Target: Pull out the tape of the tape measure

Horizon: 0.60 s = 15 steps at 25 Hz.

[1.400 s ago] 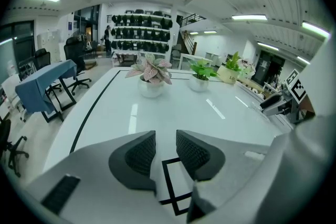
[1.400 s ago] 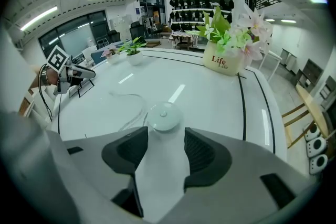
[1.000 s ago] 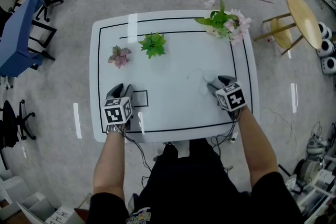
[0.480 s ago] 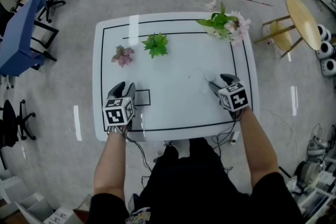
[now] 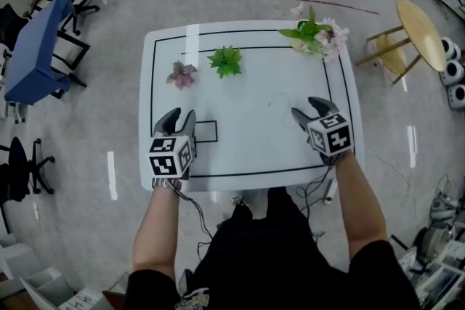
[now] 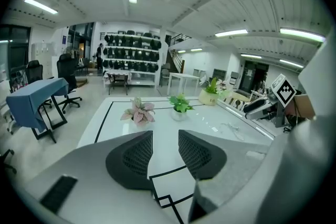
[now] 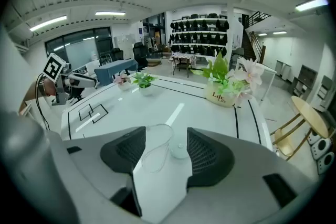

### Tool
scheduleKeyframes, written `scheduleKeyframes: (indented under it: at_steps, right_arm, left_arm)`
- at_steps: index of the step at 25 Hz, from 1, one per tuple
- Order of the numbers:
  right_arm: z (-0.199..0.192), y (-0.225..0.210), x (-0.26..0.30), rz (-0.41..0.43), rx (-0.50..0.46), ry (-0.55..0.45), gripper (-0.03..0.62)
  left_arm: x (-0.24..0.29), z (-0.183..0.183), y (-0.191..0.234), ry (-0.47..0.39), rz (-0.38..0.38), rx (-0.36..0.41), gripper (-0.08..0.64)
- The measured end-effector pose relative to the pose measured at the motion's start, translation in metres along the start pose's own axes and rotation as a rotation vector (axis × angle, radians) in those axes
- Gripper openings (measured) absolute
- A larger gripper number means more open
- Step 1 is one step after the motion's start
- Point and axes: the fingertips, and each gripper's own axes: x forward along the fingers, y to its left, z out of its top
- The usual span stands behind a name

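Note:
A small white round case [image 7: 178, 151] with a thin pale loop [image 7: 156, 147] coming off it lies on the white table [image 5: 247, 156]; it looks like the tape measure. In the head view only the thin loop [image 5: 282, 107] shows, just left of my right gripper [image 5: 308, 109]. That gripper [image 7: 166, 135] hangs above the table with its jaws wide apart and nothing between its pads. My left gripper [image 5: 180, 119] is held over the near left corner. Its jaws [image 6: 165, 138] stand apart too, with only bare table and a black line between them.
A pink-leaved plant [image 5: 182, 74], a green plant [image 5: 226, 60] and a pot of flowers [image 5: 316, 33] stand along the far side. A black outline square [image 5: 205, 131] is marked by my left gripper. A blue table [image 5: 36, 54] and a round wooden stool [image 5: 421, 29] flank the table.
Both grippers have lifted off the table and come closer to the head camera. The case and loop have not moved.

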Motion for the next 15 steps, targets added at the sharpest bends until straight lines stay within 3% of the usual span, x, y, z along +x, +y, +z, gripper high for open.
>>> scheduleKeyframes:
  at_steps: [9,15]
  right_arm:
    - [0.05,0.037,-0.054,-0.019,0.027,-0.224,0.225]
    - [0.078,0.062,-0.108,-0.066,0.003,-0.367,0.152]
  left_arm:
    - [-0.068,0.059,-0.031,-0.189,-0.043,0.069,0.137]
    - [-0.118,0.088,-0.049,-0.311,-0.067,0.091,0.133]
